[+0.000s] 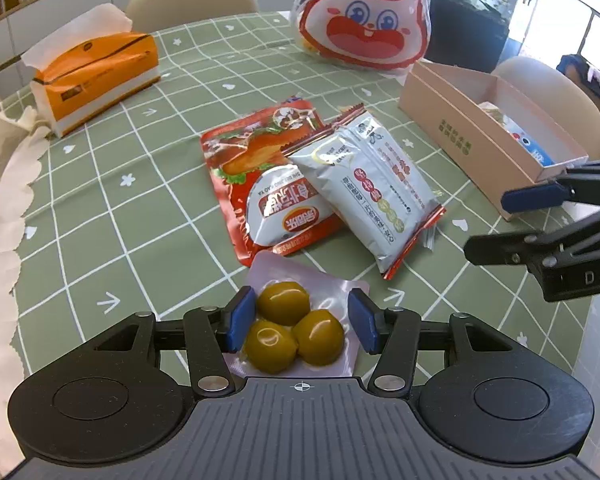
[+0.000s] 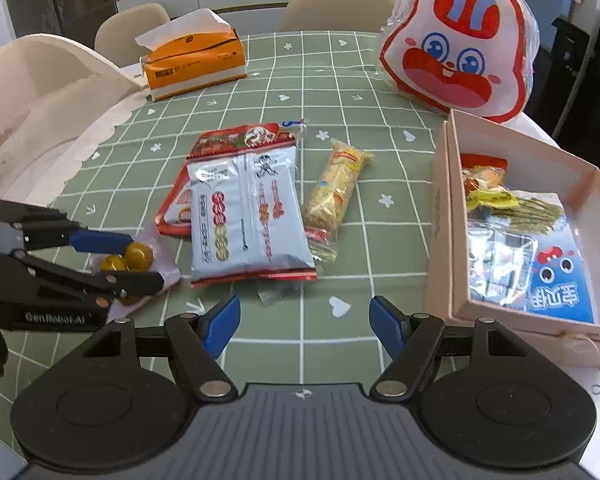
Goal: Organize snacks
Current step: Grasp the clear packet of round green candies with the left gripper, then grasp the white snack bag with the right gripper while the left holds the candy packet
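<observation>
Left gripper [image 1: 302, 320], right gripper [image 2: 304, 322]: black linkage arms, blue finger pads [image 1: 242, 318], silver pivot screws, ribbed grey housing, white lettering.

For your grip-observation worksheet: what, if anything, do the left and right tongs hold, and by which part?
Left tongs straddle the olive pouch across its middle, pads apart, not clamped. Right tongs are open, holding nothing.

Around the table

An orange tissue box [image 2: 196, 66] is set on the green checked tablecloth [image 2: 340, 92] at the far side; beige chairs [image 2: 336, 4] are placed behind it.
</observation>
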A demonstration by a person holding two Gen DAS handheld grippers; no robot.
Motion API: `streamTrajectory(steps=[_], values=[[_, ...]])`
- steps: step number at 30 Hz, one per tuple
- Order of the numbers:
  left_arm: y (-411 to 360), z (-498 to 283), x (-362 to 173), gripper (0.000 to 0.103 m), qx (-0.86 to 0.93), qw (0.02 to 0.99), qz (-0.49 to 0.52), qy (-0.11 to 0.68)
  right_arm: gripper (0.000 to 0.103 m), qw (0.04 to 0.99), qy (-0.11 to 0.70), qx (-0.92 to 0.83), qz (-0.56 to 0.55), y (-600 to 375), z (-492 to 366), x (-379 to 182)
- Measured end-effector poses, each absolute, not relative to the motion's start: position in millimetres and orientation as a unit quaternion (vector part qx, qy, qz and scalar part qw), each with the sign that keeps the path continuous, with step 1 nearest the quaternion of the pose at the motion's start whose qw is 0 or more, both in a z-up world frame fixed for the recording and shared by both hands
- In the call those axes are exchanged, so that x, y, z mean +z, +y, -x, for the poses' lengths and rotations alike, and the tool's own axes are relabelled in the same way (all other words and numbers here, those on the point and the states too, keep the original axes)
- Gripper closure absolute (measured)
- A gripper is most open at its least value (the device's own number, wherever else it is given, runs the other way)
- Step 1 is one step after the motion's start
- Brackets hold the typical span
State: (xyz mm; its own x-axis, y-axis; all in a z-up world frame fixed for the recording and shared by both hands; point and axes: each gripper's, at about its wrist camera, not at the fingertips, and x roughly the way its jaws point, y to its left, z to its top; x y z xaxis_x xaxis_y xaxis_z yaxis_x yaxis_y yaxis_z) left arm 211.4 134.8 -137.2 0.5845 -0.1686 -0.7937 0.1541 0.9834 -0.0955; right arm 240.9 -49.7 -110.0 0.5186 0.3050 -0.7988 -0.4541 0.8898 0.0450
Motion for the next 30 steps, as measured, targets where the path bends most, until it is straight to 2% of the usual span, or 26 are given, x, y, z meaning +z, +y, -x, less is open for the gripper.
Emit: streamTrajectory(steps=[8,11,17,19,24,28,30], values=[[138.3,-180.5,-129.3,0.046,-0.101,0.892,0.067,0.435,0.031,0.867,0.451,0.204,0.058,-71.5,-227.3,-116.2],[134.6,-165.2,-119.5,0.046,-0.096,0.901,0.047,0.42,0.031,0.868,0.451,0.2,0.058,-78.3,-215.1,-121.6],[129.4,-168.8,-127.5,0.043,-0.073,0.893,0.008,0.445,0.03,0.868,0.454,0.189,0.066,-92.8,-192.4,-137.3],[127.9,-169.8,-130.1,0.046,-0.079,0.892,0.004,0.446,0.028,0.869,0.451,0.189,0.076,-92.8,-187.2,-138.6],[111.5,-172.5,-137.1,0.046,-0.086,0.892,-0.039,0.442,0.02,0.875,0.439,0.189,0.078,-94.8,-178.0,-143.7],[117.6,-175.7,-138.4,0.046,-0.074,0.893,0.009,0.443,0.014,0.88,0.431,0.186,0.073,-94.4,-173.8,-146.1],[120.1,-174.5,-138.8,0.047,-0.068,0.896,0.028,0.438,0.001,0.879,0.431,0.189,0.072,-93.1,-172.5,-148.5]])
